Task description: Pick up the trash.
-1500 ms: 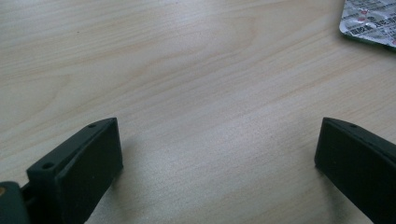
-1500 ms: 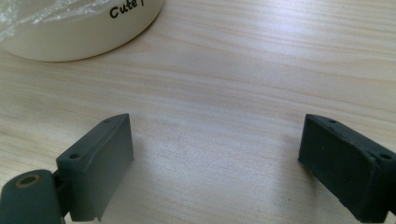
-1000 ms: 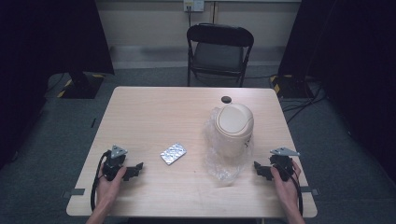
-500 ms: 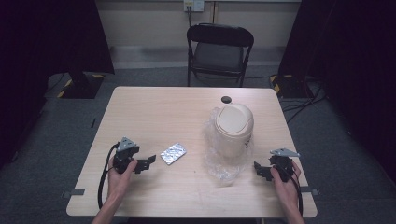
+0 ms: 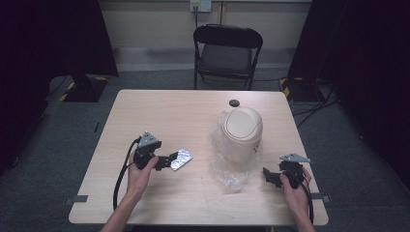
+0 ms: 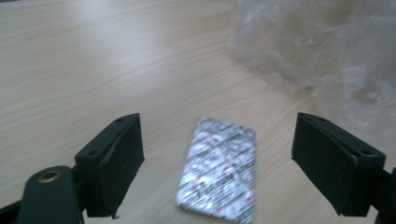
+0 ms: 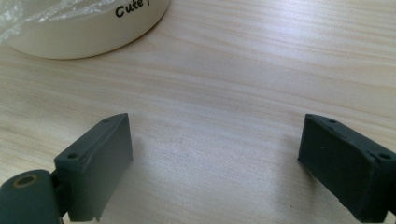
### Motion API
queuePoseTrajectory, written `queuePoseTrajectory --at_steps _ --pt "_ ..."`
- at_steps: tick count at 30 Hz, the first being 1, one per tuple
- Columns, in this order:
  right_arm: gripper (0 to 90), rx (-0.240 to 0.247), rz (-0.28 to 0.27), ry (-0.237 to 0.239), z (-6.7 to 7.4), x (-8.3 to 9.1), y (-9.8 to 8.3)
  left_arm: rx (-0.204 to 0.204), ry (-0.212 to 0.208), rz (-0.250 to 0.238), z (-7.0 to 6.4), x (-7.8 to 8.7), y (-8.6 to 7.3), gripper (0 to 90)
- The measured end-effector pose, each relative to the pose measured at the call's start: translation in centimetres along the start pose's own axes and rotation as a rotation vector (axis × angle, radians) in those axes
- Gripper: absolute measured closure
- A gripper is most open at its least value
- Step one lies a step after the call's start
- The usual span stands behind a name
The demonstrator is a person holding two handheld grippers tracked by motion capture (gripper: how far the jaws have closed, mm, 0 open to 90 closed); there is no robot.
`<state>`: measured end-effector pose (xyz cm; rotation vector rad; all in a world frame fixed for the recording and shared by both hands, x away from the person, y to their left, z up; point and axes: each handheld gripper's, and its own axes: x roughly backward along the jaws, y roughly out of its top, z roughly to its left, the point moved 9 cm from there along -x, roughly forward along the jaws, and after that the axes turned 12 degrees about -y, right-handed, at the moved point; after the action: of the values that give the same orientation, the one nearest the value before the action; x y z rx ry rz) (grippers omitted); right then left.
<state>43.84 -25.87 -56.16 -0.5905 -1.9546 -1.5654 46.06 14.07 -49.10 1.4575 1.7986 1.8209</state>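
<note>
Left gripper point(image 5: 167, 161) now up against the blister pack point(image 5: 181, 158), jaws spread wide and straddling it; blister pack point(image 6: 219, 169) flat on the table point(image 5: 159, 111) midway between the two pads, neither pad touching yet. Moved in from the near-left edge of the table versus a second ago, half that way at the half-second mark, so approach looks done and a pinch on the foil probably next. Pack lying thin and flat, likely hard to get under; may skid toward the plastic bag point(image 6: 322, 51) just beyond. Right gripper point(image 5: 271, 177) parked at the near-right edge, jaws apart and empty, same spot as before; bare wood between its pads point(image 7: 95, 170), base of the cream bin point(image 7: 84, 28) ahead. Cream bin point(image 5: 241, 133) upright in the plastic bag, unmoved, as is the pack.
</note>
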Motion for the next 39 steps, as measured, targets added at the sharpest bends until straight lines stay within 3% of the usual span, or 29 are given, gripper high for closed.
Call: queuePoseTrajectory --at_steps 2,5,10,18,30,39 --pt "8.9 0.000 0.000 0.000 0.0 0.0 0.0 0.008 -0.022 -0.006 -0.5 -0.5 0.6 16.3" --pt "8.9 0.001 -0.001 0.000 0.0 0.0 0.0 -0.033 -0.018 0.016 -0.9 -1.2 1.4 16.3" --pt "8.9 0.000 0.000 0.000 0.0 0.0 0.0 -0.030 -0.063 0.014 -1.9 -2.3 2.6 16.3" --pt "8.9 0.000 0.000 0.000 0.0 0.0 0.0 -0.062 -0.077 -0.004 -3.2 -3.3 4.7 16.2" --pt "8.9 0.000 0.000 0.000 0.0 0.0 0.0 -0.112 -0.149 -0.014 -5.4 -5.2 8.0 16.0" --pt "8.9 0.000 -0.001 0.000 0.0 0.0 0.0 -0.123 -0.200 -0.029 -6.6 -7.2 10.2 15.8"
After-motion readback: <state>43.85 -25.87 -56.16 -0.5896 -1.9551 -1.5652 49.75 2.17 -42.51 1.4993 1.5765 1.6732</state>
